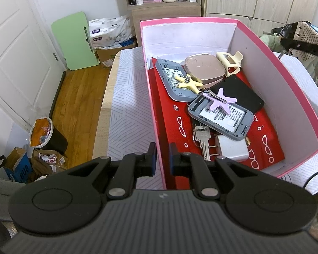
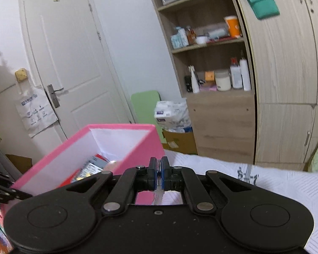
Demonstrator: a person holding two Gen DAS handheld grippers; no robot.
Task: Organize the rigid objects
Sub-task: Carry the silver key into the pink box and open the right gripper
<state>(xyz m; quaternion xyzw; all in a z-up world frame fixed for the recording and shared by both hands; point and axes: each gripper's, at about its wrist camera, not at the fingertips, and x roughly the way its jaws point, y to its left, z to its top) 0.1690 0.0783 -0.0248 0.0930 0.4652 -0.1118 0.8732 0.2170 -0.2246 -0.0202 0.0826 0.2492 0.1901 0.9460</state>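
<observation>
Pink box (image 1: 286, 97) sitting on the patterned desk (image 1: 127, 110), holding two grey devices, star clips, keys (image 1: 202, 139), white charger. My left tongs (image 1: 162, 158) clamping its near wall. Right tongs (image 2: 159, 174) pinching something thin, silvery, unidentifiable.

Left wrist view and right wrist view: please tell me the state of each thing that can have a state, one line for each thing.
pink box: open, no lid, upright.
left tongs: shut on the near wall of the pink box.
right tongs: shut on a thin silvery thing, too blurred to identify.
white door: closed.
wardrobe doors: closed.
bin: uncovered, full.
</observation>
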